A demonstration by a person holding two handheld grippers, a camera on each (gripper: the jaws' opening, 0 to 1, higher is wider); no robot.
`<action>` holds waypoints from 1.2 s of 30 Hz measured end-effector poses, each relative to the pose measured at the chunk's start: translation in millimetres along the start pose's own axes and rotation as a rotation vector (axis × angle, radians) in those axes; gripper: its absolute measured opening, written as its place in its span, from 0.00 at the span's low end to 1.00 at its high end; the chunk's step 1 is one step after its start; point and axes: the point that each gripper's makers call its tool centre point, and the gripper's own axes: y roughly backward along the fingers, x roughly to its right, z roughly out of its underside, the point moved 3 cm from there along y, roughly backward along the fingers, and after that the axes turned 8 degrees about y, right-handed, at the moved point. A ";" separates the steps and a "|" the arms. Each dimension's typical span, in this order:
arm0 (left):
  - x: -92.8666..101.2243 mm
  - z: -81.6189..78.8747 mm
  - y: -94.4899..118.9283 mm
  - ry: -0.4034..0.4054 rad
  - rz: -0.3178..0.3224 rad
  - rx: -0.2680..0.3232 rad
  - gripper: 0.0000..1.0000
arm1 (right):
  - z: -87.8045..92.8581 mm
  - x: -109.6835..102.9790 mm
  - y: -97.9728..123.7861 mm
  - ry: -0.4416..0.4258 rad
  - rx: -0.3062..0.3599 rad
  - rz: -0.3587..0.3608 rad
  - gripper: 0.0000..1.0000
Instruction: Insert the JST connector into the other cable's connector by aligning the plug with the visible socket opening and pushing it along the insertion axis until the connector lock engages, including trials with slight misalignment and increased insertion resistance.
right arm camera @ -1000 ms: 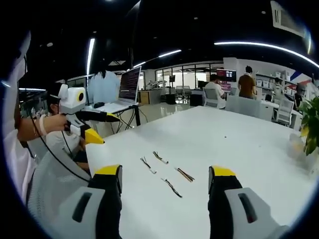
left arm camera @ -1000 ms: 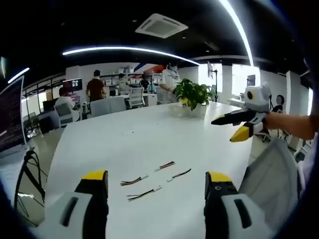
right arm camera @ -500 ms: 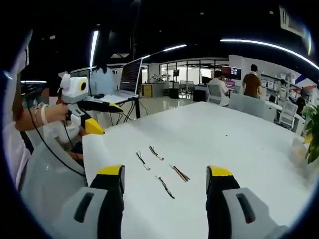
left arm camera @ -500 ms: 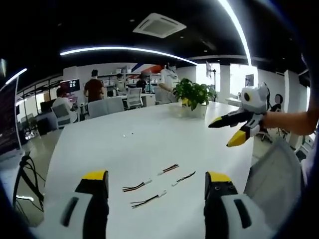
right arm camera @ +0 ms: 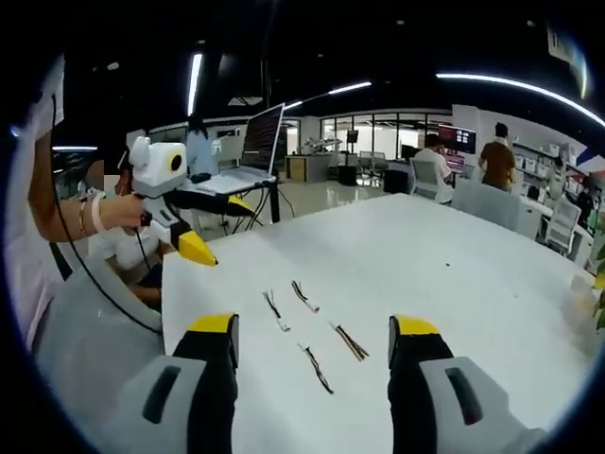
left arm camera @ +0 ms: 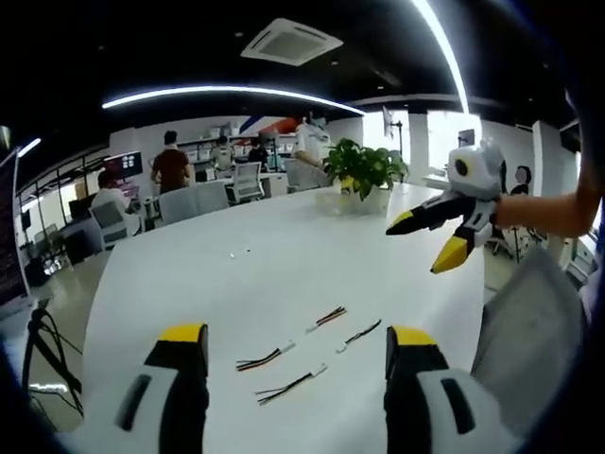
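Note:
Several short cables with white JST connectors lie loose on the white table point(left arm camera: 236, 284). In the left gripper view, one cable point(left arm camera: 265, 357) and another point(left arm camera: 291, 383) lie just ahead of my left gripper point(left arm camera: 296, 336), which is open and holds nothing. Two more cables point(left arm camera: 326, 318) point(left arm camera: 359, 333) lie slightly further right. My right gripper point(left arm camera: 423, 244) hovers open above the table's right side. In the right gripper view, the cables point(right arm camera: 275, 309) point(right arm camera: 303, 295) point(right arm camera: 317, 367) point(right arm camera: 350, 341) lie between and ahead of my open right gripper point(right arm camera: 313, 326). My left gripper point(right arm camera: 219, 227) hangs open at the left.
A potted plant point(left arm camera: 364, 170) stands at the table's far end. A laptop point(right arm camera: 255, 142) sits on a desk beyond the table's edge. Grey chair backs point(left arm camera: 525, 322) point(right arm camera: 85, 340) are close to me. People sit and stand at desks in the background.
Both views have shifted slightly as the hands moved. The cables lie where they were on the table. Both grippers remain open and empty.

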 end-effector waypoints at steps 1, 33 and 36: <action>-0.8 0.0 -1.0 0.000 0.001 0.000 0.74 | 0.0 1.9 -1.5 0.000 -0.001 -0.003 0.62; -33.7 17.7 -42.0 0.010 0.032 -0.054 0.75 | 35.7 39.5 -44.9 -0.031 -0.044 -0.091 0.56; -37.2 17.3 -45.5 0.008 0.040 -0.048 0.75 | 36.9 41.5 -49.2 -0.032 -0.041 -0.096 0.55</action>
